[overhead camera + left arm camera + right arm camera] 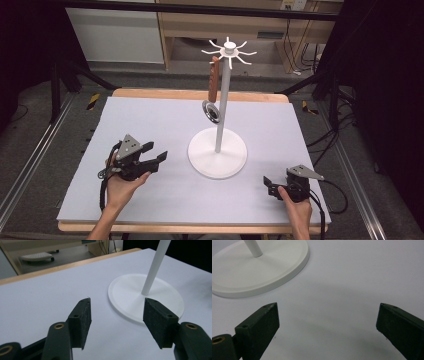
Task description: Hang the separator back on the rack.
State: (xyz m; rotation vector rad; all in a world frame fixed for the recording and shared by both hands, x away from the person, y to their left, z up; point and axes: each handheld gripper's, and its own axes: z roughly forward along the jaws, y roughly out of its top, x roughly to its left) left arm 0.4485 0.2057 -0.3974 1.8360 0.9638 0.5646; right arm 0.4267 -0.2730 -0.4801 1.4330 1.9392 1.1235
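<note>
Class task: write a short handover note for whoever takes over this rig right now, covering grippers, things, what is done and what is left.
Left gripper: open, nothing between the jaws, low over the table beside the stand's base.
Right gripper: open, empty, near the table's front right corner.
White stand: upright mid-table.
Brown-handled utensil: hangs from a top hook, metal end down beside the pole.
Done: utensil is hung.
Left: seemingly nothing; pull both hands clear.

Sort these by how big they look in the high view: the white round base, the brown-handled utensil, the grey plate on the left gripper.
1. white round base
2. brown-handled utensil
3. grey plate on the left gripper
</note>
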